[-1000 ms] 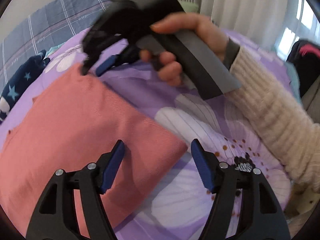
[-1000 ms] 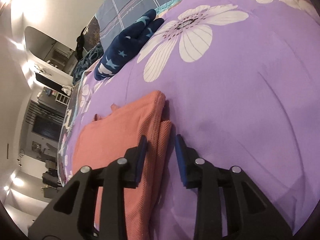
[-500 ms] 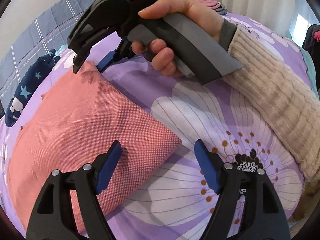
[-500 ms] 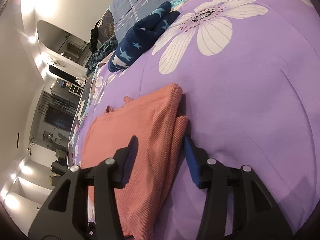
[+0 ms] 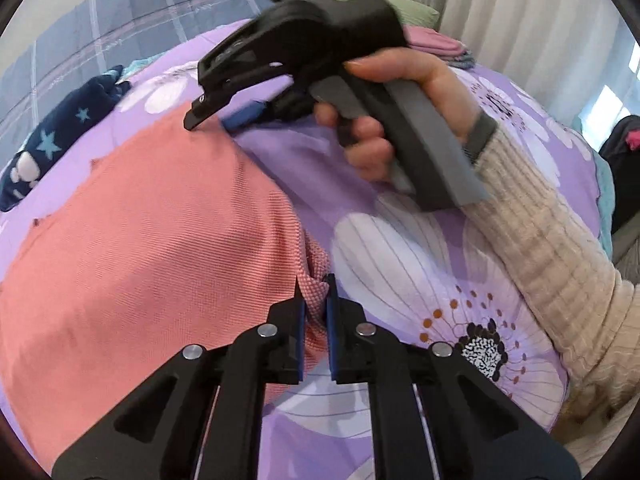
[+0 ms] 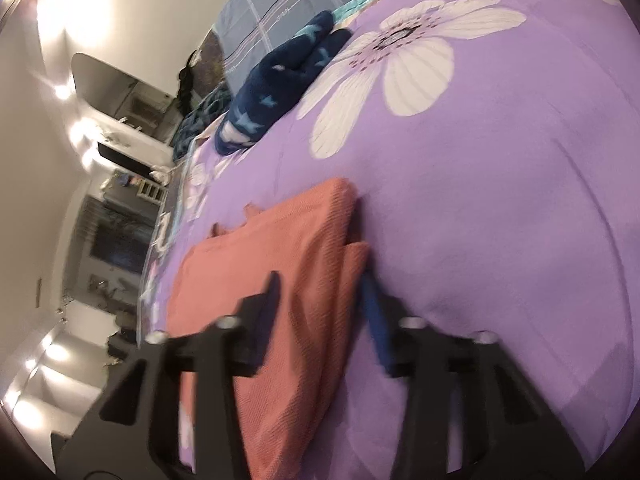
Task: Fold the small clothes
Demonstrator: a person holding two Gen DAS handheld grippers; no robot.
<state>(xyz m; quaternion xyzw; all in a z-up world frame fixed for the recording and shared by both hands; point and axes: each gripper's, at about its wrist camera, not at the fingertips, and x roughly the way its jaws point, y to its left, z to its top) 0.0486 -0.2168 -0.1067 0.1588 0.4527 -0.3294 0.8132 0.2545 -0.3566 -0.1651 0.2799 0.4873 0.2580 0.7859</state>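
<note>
A folded salmon-pink cloth (image 5: 160,240) lies flat on the purple floral bedspread (image 5: 420,248). My left gripper (image 5: 314,292) is shut on the cloth's near right corner, and a pinch of fabric bunches up between the blue pads. At the cloth's far right corner a person's hand (image 5: 372,120) holds my right gripper (image 5: 214,120), its tips down at the fabric. In the right wrist view the right gripper (image 6: 320,284) is blurred. Its jaws stand apart and are closing, straddling the layered edge of the cloth (image 6: 288,264) without pressing on it.
A navy garment with light stars (image 5: 52,148) (image 6: 280,80) lies at the bed's far left, beside a grey plaid cover (image 5: 100,40). Pink folded clothes (image 5: 432,42) sit at the back by the curtains. A cream knitted sleeve (image 5: 552,264) crosses the right side.
The left gripper's jaws went from wide open to shut on the cloth's near corner, which now puckers up. The right gripper's jaws spread wider around the cloth's edge.
</note>
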